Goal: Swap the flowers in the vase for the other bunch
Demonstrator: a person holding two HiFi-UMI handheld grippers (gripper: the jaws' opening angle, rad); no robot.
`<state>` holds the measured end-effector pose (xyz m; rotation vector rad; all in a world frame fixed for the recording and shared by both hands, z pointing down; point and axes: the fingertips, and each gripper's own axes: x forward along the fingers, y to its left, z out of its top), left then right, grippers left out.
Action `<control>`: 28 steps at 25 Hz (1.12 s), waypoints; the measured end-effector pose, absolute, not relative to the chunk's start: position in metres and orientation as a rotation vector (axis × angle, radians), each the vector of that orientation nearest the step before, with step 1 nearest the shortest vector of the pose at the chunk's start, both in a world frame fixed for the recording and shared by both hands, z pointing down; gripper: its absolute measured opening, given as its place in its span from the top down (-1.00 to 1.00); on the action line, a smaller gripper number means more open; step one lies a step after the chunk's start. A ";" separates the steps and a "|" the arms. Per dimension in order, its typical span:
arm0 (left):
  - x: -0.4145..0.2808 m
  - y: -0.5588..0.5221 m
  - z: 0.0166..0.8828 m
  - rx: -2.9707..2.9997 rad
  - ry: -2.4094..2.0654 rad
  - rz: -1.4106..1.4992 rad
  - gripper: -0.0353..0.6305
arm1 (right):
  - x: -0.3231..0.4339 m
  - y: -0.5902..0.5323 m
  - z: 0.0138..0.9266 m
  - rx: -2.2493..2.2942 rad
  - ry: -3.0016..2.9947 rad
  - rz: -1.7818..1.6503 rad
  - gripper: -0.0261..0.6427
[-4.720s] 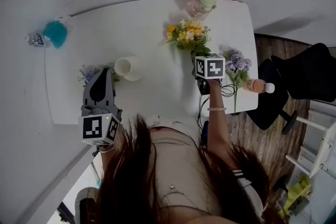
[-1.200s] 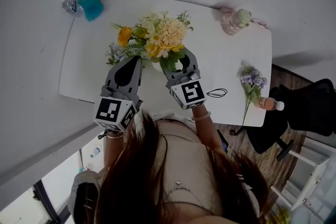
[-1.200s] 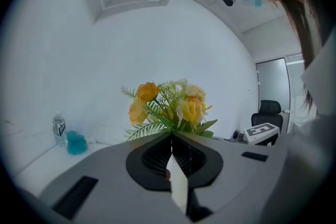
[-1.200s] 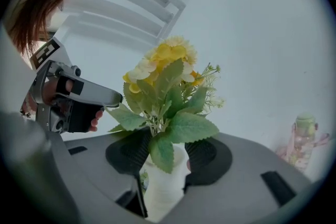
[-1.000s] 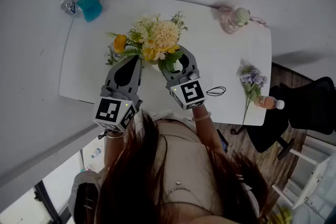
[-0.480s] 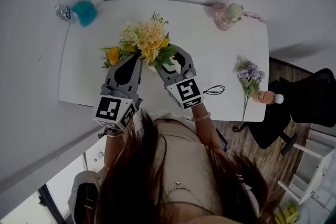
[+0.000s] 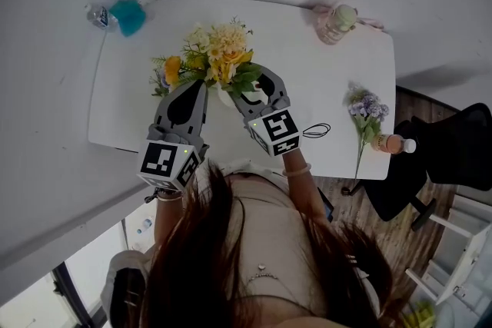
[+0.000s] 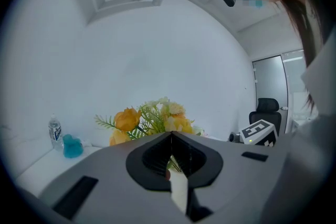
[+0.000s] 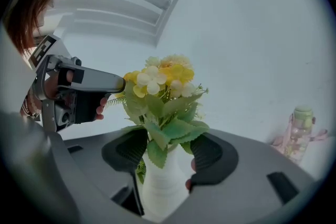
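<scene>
— Where was the yellow bunch [image 7: 219, 61]?
— Standing in the white vase [image 9: 165, 186] on the table [image 7: 323, 73]! The right gripper [image 9: 169, 139] had just been opening, its jaws apart with the vase between them.
— And the left gripper [image 8: 171, 136]?
— Jaws together, its tip at the blooms. The purple bunch [image 7: 363, 107] lay well apart, near the table's right edge.
</scene>
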<state>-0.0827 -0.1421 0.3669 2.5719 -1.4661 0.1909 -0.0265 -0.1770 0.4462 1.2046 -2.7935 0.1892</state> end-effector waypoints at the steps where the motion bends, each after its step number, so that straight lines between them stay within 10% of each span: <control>1: -0.083 -0.140 0.367 2.569 -1.475 0.191 0.88 | -0.025 -0.177 0.447 1.201 -2.798 0.206 0.16; 28: -0.123 -0.104 0.357 2.541 -1.550 0.134 0.88 | -0.031 -0.175 0.462 1.262 -2.654 0.280 -0.22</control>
